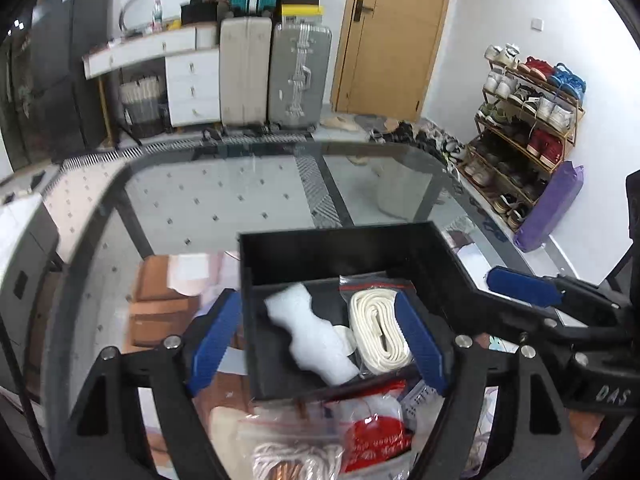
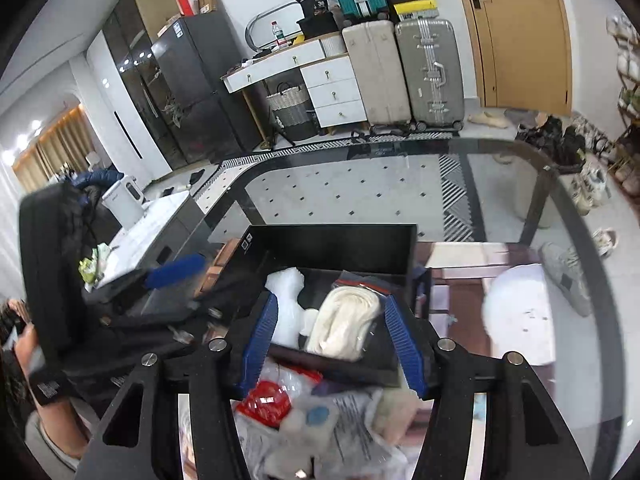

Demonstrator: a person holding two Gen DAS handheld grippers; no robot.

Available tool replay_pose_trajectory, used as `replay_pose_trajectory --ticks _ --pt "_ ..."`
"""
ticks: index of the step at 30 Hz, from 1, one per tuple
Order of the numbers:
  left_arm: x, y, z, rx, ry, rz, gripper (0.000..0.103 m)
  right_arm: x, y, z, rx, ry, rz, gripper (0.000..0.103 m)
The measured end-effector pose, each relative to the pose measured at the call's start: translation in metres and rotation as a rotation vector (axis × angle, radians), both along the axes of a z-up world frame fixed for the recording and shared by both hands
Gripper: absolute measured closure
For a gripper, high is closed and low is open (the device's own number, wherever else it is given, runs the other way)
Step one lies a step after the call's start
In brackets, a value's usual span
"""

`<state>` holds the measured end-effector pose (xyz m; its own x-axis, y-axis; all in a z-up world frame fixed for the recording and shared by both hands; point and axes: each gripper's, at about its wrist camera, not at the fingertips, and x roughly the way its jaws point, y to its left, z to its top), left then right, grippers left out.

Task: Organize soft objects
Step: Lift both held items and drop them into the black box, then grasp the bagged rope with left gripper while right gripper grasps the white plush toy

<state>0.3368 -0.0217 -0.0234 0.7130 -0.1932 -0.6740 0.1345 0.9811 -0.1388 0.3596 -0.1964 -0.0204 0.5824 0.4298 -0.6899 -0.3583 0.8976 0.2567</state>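
A black open box (image 1: pixel 328 248) (image 2: pixel 332 240) stands on the glass table. Inside lie a white foam piece (image 1: pixel 312 332) (image 2: pixel 286 300) and a bagged cream strap roll (image 1: pixel 376 328) (image 2: pixel 344 328). A pile of bagged soft items lies in front of the box: a red item (image 1: pixel 376 440) (image 2: pixel 266 400), a rope bundle (image 1: pixel 288 460) and a grey bag (image 2: pixel 344 416). My left gripper (image 1: pixel 318 344) is open and empty over the box's near edge. My right gripper (image 2: pixel 332 344) is open and empty above the pile; it shows at the right of the left view (image 1: pixel 524 286).
The glass table's edge (image 1: pixel 280 146) (image 2: pixel 400 146) curves across the back. Under the glass are cardboard boxes (image 1: pixel 160 312) and a white stool (image 2: pixel 520 312). Suitcases (image 1: pixel 276 72), a desk, a fridge and a shoe rack (image 1: pixel 528 120) stand beyond.
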Motion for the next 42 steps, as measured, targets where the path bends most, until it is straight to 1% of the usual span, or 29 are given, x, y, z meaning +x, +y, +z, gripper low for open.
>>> replay_pose_trajectory --ticks 3,6,8,10,13,14,18,19,22,28,31,33,36,38,39,40,41,42 --pt "-0.018 0.007 0.015 -0.022 -0.015 -0.021 0.017 -0.019 -0.006 0.007 -0.007 0.011 -0.006 0.045" --pt "-0.038 0.016 0.022 -0.007 -0.020 -0.006 0.015 -0.041 -0.009 0.012 0.009 0.014 0.046 0.045" --pt "-0.049 0.020 0.016 0.034 -0.001 0.021 0.014 -0.054 -0.003 0.009 -0.020 0.013 0.068 0.045" --pt "-0.058 0.017 0.004 0.085 0.035 0.017 0.014 -0.065 0.004 0.001 -0.049 0.034 0.094 0.045" --pt "-0.068 0.017 -0.013 0.103 0.057 -0.009 0.014 -0.071 0.011 -0.019 -0.073 0.091 0.098 0.045" --pt "-0.070 0.018 -0.017 0.103 0.068 -0.013 0.014 -0.072 0.012 -0.024 -0.078 0.105 0.095 0.045" --pt "-0.074 0.026 -0.047 0.066 0.184 -0.042 0.014 -0.075 0.016 -0.040 -0.119 0.131 0.103 0.045" --pt "-0.074 0.027 -0.051 0.065 0.196 -0.048 0.014 -0.075 0.018 -0.043 -0.126 0.133 0.104 0.045" --pt "-0.081 0.028 -0.058 0.088 0.205 -0.057 0.014 -0.074 0.028 -0.052 -0.143 0.146 0.105 0.045" --pt "-0.080 0.025 -0.066 0.088 0.244 -0.059 0.014 -0.066 0.043 -0.069 -0.194 0.168 0.096 0.045" --pt "-0.078 0.025 -0.072 0.090 0.267 -0.057 0.014 -0.065 0.043 -0.074 -0.190 0.178 0.105 0.046" --pt "-0.077 0.026 -0.074 0.095 0.271 -0.052 0.014 -0.064 0.042 -0.075 -0.187 0.180 0.113 0.053" --pt "-0.078 0.024 -0.076 0.104 0.273 -0.063 0.014 -0.063 0.040 -0.077 -0.175 0.185 0.123 0.057" --pt "-0.077 0.021 -0.076 0.138 0.282 -0.050 0.017 -0.063 0.040 -0.076 -0.178 0.185 0.132 0.059" --pt "-0.076 0.019 -0.076 0.160 0.282 -0.042 0.019 -0.064 0.040 -0.076 -0.177 0.187 0.137 0.063" --pt "-0.076 0.017 -0.076 0.172 0.280 -0.044 0.029 -0.064 0.040 -0.074 -0.177 0.187 0.141 0.066" --pt "-0.076 0.015 -0.076 0.174 0.283 -0.053 0.042 -0.064 0.041 -0.073 -0.181 0.185 0.144 0.071" --pt "-0.076 0.014 -0.078 0.173 0.292 -0.063 0.048 -0.064 0.041 -0.073 -0.184 0.187 0.147 0.073"
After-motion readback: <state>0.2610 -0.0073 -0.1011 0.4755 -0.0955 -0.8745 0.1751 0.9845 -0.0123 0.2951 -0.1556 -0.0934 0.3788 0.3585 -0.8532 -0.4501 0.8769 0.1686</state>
